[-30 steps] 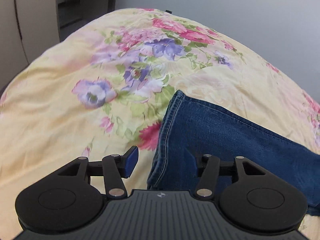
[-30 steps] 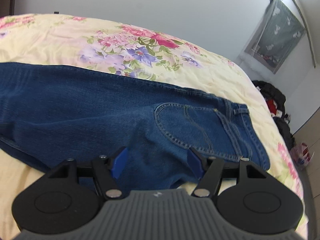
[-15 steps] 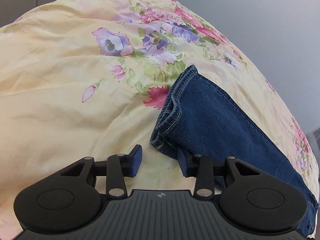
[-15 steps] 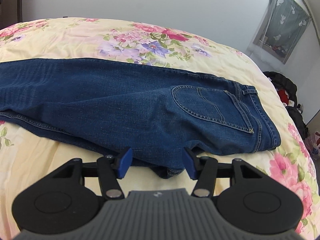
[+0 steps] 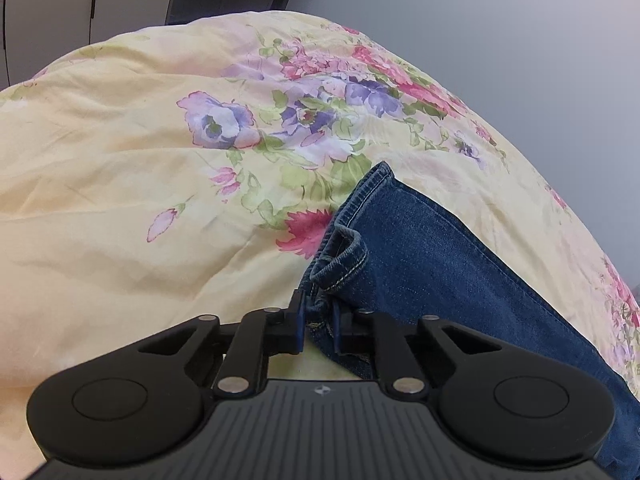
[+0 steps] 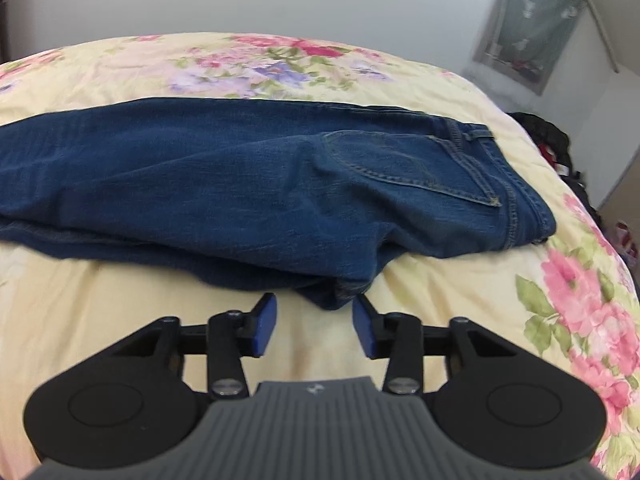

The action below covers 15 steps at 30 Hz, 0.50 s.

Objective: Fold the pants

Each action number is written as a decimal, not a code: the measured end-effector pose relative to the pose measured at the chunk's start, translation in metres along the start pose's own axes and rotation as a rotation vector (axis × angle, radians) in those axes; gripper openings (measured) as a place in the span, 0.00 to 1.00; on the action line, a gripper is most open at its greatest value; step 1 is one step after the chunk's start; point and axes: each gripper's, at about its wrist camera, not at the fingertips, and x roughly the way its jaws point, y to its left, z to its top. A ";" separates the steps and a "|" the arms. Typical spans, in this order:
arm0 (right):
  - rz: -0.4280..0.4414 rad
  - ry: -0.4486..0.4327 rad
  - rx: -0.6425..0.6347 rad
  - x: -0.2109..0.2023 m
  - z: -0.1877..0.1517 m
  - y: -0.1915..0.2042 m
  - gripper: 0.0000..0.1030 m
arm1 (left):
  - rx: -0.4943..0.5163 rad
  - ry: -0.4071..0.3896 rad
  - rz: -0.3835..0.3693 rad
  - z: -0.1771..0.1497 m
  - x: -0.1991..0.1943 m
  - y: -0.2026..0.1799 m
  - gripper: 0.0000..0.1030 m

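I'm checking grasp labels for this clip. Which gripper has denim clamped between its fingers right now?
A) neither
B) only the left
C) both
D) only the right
B: the left gripper is pinched on the hem of the jeans, while the right gripper sits open, its pads just short of the jeans' near edge on the bedspread.
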 end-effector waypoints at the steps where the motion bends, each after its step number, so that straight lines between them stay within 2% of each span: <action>1: -0.001 0.006 0.034 0.006 0.002 -0.004 0.28 | 0.002 -0.004 0.002 0.001 -0.001 -0.001 0.09; 3: -0.014 0.017 0.083 0.017 0.005 -0.011 0.25 | 0.012 -0.011 0.020 0.001 -0.003 -0.006 0.09; 4: -0.015 0.016 0.091 0.020 0.006 -0.012 0.11 | 0.019 -0.017 0.035 0.002 -0.003 -0.009 0.09; 5: -0.020 0.014 0.086 0.020 0.008 -0.013 0.05 | 0.026 -0.024 0.043 0.002 -0.005 -0.012 0.09; 8: -0.050 -0.036 0.023 0.001 0.020 -0.019 0.02 | 0.061 -0.062 0.029 0.014 -0.020 -0.024 0.09; 10: -0.024 -0.085 -0.001 -0.019 0.031 -0.031 0.00 | 0.093 -0.065 0.023 0.024 -0.032 -0.032 0.09; 12: -0.006 -0.066 0.011 -0.029 0.034 -0.042 0.00 | 0.111 -0.066 0.027 0.030 -0.039 -0.036 0.09; 15: -0.036 0.007 -0.055 -0.013 0.020 -0.041 0.00 | 0.119 -0.032 0.087 0.029 -0.027 -0.025 0.09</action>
